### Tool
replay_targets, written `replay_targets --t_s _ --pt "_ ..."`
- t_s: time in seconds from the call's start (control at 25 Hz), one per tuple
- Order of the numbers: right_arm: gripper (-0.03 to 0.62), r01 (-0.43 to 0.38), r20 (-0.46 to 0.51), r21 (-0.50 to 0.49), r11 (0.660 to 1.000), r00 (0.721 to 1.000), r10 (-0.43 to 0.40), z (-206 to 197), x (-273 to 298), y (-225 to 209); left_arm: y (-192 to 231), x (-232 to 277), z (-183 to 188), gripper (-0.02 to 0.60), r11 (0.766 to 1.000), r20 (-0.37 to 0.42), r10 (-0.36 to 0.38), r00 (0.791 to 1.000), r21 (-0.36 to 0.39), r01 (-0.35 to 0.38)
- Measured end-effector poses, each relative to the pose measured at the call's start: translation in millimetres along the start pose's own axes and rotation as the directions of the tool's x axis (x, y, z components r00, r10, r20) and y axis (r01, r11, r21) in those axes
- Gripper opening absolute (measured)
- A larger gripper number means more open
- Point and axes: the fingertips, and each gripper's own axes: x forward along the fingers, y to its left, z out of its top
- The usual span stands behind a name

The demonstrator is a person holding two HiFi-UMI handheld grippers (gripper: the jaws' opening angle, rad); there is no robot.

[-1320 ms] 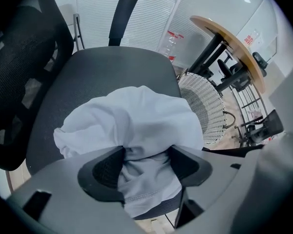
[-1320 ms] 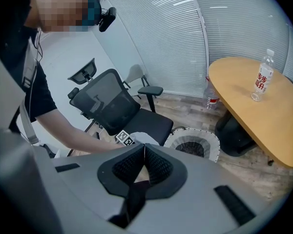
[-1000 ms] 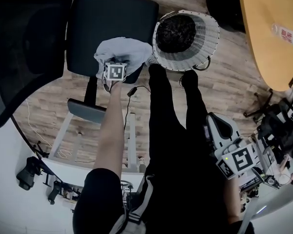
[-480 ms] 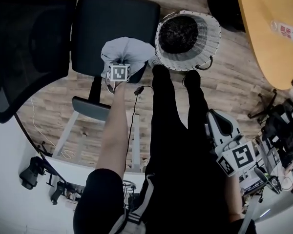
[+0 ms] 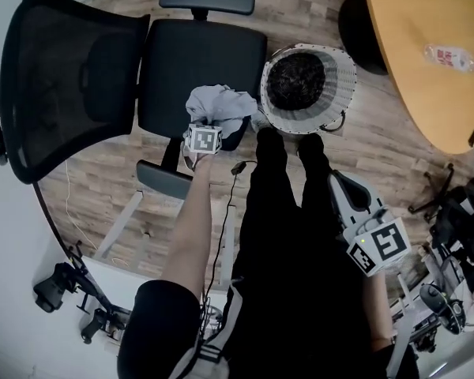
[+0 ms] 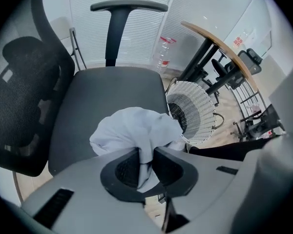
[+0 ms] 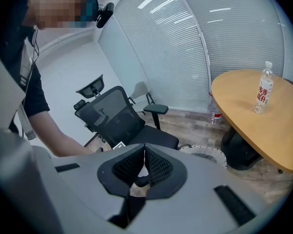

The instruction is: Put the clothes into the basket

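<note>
Your left gripper (image 6: 145, 154) has just been closing, and its jaws now pinch a fold of the pale cloth (image 6: 132, 129) low in the left gripper view. The pads bite only a narrow neck of fabric, so the rest bunches out in a loose ball beyond the tips. That pinch near the top of the bundle looks chosen so the whole piece comes up in one go instead of trailing. The gripper points steeply down, which suits a lift straight off the seat (image 6: 105, 89) that fills the middle of that view. I cannot tell whether the cloth's underside touches the seat. The basket (image 6: 199, 112) stands just beside the seat's edge at centre right, so the carry is a short one. In the head view a dark heap (image 5: 296, 79) lies inside it, near the upper middle of the frame. Your right gripper (image 7: 144, 156) has its jaws pressed together on nothing. It sits at the lower right of the head view, well apart from the cloth, likely kept out of the way while one hand does the job.
</note>
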Motion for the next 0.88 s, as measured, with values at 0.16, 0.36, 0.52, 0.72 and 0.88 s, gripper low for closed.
replay_targets --t_s 0.16,0.36,0.52,0.72,0.88 --pt "0.017 -0.019 0.046 -0.037 0.999 0.999 0.021 12.8 -3.3 3.1 -9.4 -28.0 7.7 0.064 1.0 0.043 -0.006 0.999 0.021 0.005" --pt "0.017 -0.03 0.108 -0.072 0.997 0.993 0.038 29.7 -10.6 4.6 -28.6 -65.6 31.9 0.064 0.999 0.115 -0.022 0.993 0.038 0.017" --pt "0.017 -0.026 0.165 -0.082 0.996 0.986 0.039 41.6 -19.7 6.1 -47.0 -97.3 46.7 0.064 0.999 0.181 -0.036 0.983 0.047 0.028" --pt "0.017 -0.011 0.233 -0.073 0.997 0.972 0.028 51.4 -32.5 -4.4 -84.4 -122.0 59.3 0.064 0.992 0.239 -0.092 0.967 0.104 0.068" --pt "0.017 -0.009 0.256 -0.06 0.998 0.966 0.024 52.9 -49.3 -22.5 -117.8 -136.9 73.2 0.064 0.987 0.278 -0.125 0.952 0.131 0.091"
